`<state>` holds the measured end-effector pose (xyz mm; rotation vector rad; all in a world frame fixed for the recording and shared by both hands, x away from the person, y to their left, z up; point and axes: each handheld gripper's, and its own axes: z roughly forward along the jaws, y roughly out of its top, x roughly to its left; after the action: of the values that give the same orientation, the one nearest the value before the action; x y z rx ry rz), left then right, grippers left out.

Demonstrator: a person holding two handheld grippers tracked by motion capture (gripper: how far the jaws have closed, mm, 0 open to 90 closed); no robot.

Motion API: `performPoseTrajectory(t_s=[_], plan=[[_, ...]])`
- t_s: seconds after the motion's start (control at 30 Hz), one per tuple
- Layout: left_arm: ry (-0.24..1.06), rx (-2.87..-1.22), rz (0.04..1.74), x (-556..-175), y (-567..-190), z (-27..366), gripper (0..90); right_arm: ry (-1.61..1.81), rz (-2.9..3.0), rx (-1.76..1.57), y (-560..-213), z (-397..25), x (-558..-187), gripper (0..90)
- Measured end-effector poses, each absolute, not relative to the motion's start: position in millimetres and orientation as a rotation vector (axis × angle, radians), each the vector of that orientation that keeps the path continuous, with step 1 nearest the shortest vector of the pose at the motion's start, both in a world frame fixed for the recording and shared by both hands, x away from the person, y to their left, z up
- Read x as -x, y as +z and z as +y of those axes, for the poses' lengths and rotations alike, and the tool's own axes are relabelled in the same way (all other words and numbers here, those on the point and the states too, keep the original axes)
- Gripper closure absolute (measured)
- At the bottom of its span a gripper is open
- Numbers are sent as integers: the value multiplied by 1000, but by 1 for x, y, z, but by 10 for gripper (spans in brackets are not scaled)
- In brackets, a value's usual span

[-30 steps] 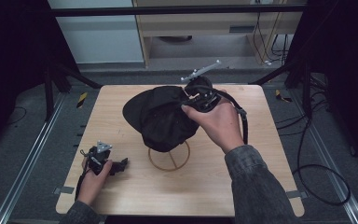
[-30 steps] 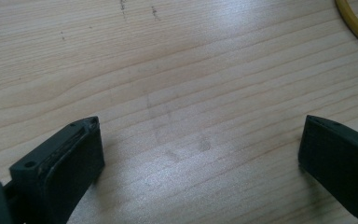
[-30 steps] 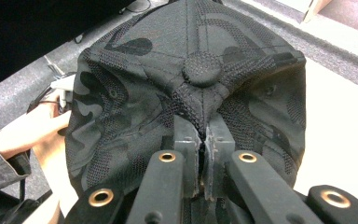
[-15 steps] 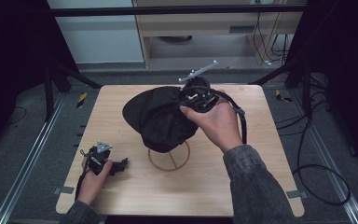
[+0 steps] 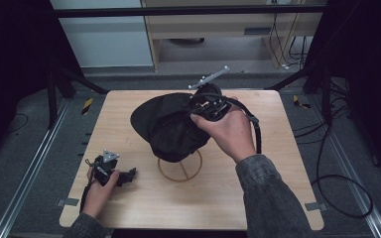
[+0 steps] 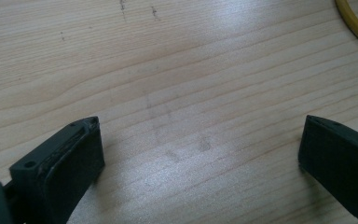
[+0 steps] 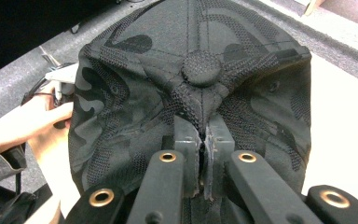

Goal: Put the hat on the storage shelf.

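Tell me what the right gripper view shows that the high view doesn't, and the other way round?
The right gripper view shows the cap's camouflage pattern, its top button, and the right tongs shut on a fold of its fabric.

The high view shows the whole wooden table, the yellow ring stand under the cap, and the left tongs resting on the table at the near left.

Both show the dark cap, the right tongs at it, and the person's left hand farther off.

Dim room, soft overhead light, faint shadows, blurred close foreground, dark edges
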<state>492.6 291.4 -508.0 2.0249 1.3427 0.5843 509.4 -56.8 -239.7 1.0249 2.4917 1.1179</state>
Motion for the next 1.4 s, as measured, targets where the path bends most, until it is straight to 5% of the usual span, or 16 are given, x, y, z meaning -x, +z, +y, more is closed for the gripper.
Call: performPoseTrajectory(t_s=[1.4], plan=[[584, -2024, 1342, -493, -508, 291, 0, 1060, 2483, -1021, -246, -53, -510, 861]])
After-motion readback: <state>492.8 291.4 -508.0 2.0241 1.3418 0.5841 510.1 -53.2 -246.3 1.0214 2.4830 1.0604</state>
